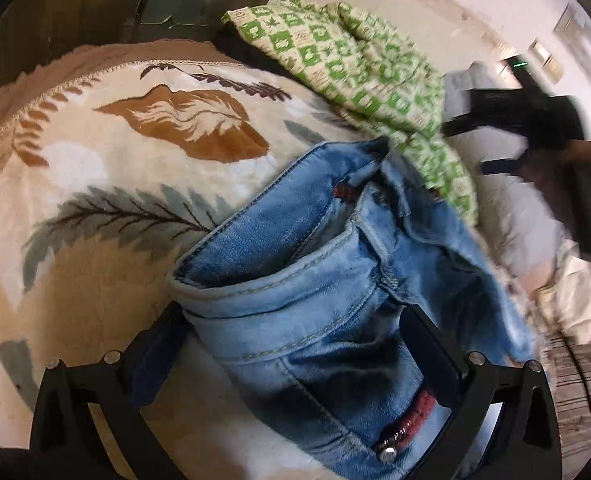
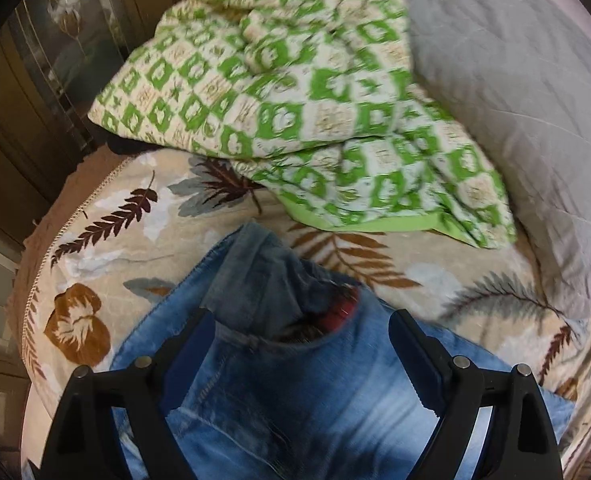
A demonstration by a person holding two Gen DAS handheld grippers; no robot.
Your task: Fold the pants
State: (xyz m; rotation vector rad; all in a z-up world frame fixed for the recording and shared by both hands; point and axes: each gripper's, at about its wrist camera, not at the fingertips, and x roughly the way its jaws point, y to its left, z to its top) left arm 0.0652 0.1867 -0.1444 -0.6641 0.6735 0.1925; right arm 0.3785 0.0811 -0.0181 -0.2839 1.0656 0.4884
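Note:
Light blue jeans (image 1: pixel 315 264) lie bunched on a beige bed cover with a leaf print (image 1: pixel 107 184). In the left wrist view the waistband, a pocket and a metal button lie between the wide-set fingers of my left gripper (image 1: pixel 295 336), which is open around the denim. In the right wrist view the jeans (image 2: pixel 295 380) fill the gap of my right gripper (image 2: pixel 299 344), whose jaws stand wide apart over the fabric near a red patch at the fly. The right gripper also shows blurred at the right of the left wrist view (image 1: pixel 535 128).
A green and white checked blanket (image 2: pixel 295 108) is heaped at the back of the bed. A grey pillow (image 2: pixel 515 92) lies to its right. The bed edge (image 2: pixel 27 300) runs along the left, with dark wooden furniture (image 2: pixel 35 100) beyond it.

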